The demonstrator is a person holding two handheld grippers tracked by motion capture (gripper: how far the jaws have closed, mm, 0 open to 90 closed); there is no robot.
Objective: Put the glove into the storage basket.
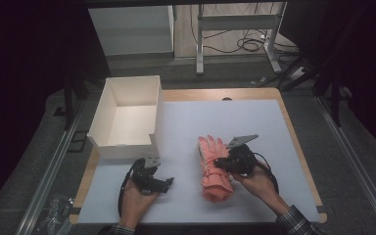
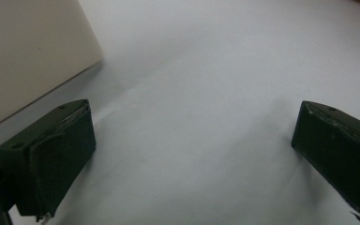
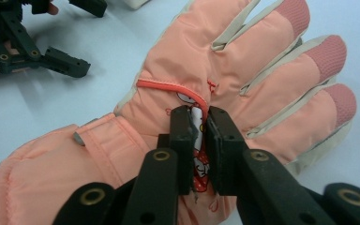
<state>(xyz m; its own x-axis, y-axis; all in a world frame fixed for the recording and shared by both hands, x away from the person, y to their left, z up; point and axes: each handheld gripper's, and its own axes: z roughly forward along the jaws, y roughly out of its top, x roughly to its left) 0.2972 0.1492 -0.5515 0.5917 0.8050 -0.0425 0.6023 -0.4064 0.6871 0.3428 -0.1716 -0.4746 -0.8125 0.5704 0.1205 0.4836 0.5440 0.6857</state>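
Salmon-pink padded glove [image 1: 212,169] flat on white mat [image 1: 274,127], right of open white box [image 1: 127,117]; right gripper [image 3: 199,136] nipping a fold of its back, likely to lift; left gripper [image 2: 192,154] beside box, splayed, empty, probably waiting.

Both grippers are black linkage frames with brass-ringed pivot holes and blocky, padded jaws. The right gripper [image 1: 221,162] carries a grey three-cornered plate [image 1: 242,140] on top, and a black cable [image 1: 269,172] loops from it. The left gripper [image 1: 169,181] bears a smaller grey plate. A plaid cuff [image 1: 293,220] shows at the right wrist.
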